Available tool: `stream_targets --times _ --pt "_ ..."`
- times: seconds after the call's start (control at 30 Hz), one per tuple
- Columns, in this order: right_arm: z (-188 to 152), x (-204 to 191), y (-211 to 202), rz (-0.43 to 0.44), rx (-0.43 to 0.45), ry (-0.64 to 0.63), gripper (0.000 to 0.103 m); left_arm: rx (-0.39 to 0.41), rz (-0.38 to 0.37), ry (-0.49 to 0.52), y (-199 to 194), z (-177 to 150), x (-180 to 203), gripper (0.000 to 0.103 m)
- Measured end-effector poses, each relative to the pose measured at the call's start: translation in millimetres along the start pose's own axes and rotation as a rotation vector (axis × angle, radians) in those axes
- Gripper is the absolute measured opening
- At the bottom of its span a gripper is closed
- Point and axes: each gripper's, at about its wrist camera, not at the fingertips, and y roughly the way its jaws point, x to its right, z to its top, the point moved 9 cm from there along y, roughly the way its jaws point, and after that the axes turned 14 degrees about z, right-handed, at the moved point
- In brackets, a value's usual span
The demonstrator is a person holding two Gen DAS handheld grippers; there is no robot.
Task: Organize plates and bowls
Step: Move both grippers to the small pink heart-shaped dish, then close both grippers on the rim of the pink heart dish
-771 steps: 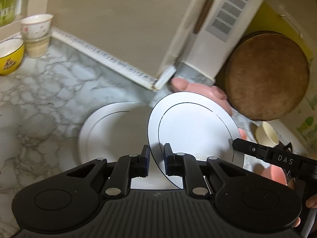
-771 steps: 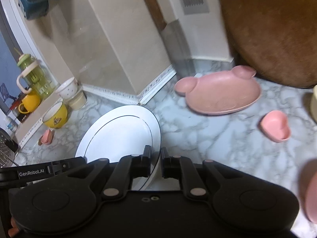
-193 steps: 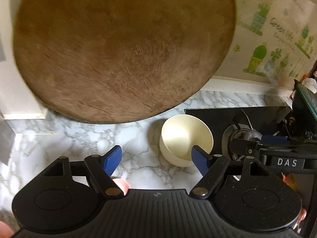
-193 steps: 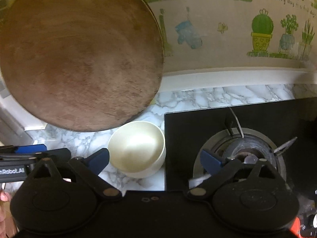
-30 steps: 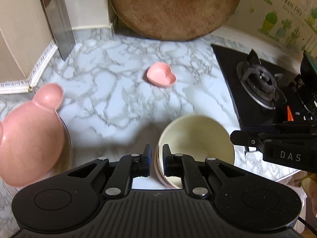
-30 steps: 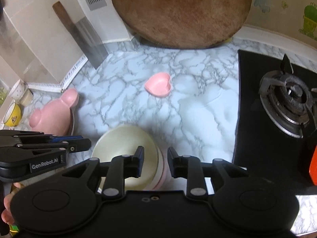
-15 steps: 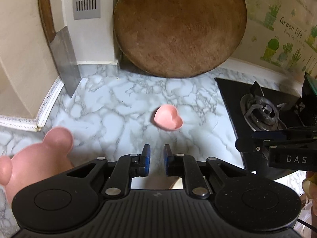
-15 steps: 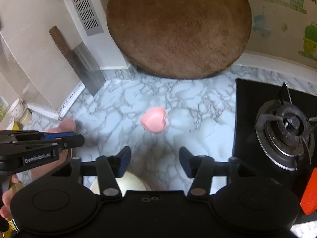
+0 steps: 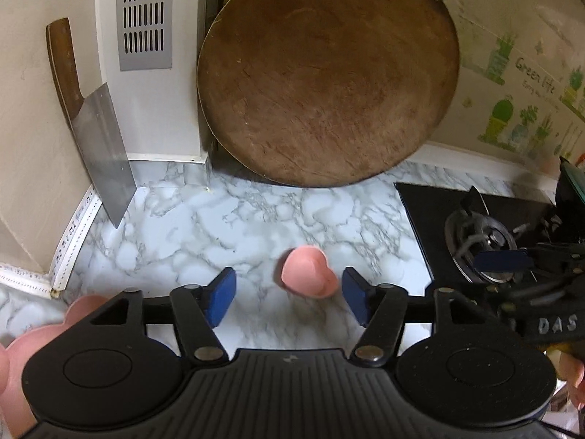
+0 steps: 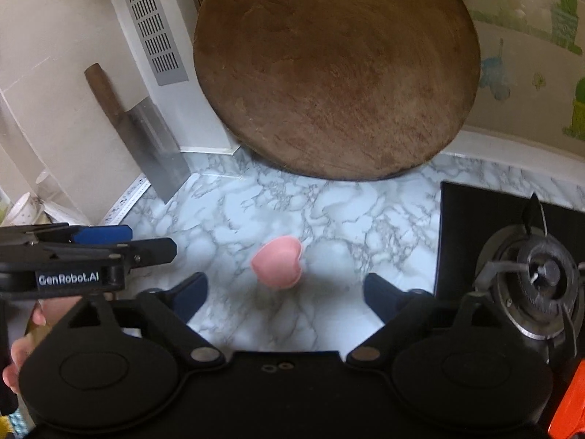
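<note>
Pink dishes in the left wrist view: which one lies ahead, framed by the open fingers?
The small heart-shaped pink dish, alone on the marble counter. The eared pink plate sits off at the lower left edge.

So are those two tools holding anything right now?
Left tool: jaws opening, holding nothing.
Right tool: jaws opening wide, holding nothing.

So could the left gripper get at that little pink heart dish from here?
Probably yes. The left gripper is opening, nothing between its fingers, and only bare marble counter lies between it and the heart dish.
</note>
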Motion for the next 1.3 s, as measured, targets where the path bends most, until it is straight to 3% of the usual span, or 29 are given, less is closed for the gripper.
stream_targets --times 0.17,0.6,0.93,1.17,1.3 --pt "7.2 8.1 16.9 -0.038 0.012 -0.043 0.103 -0.005 0.001 -0.015 25.6 8.7 -4.1 0.070" --pt "5.6 41.4 85.3 -0.063 -0.077 -0.019 0.101 -0.095 -0.008 0.001 110.6 8.5 4.5 0.070" --pt "-3.9 63.8 121.9 -0.042 -0.141 0.058 0.077 -0.179 -0.014 0.022 157.6 -6.2 13.3 0.070" --pt "-12.7 67.3 135.4 -0.051 -0.162 0.064 0.073 -0.221 -0.017 0.022 175.0 -18.5 12.5 0.069" --pt "-16.8 67.0 142.6 -0.042 -0.177 0.072 0.058 -0.227 -0.027 0.022 179.3 -22.6 13.5 0.059"
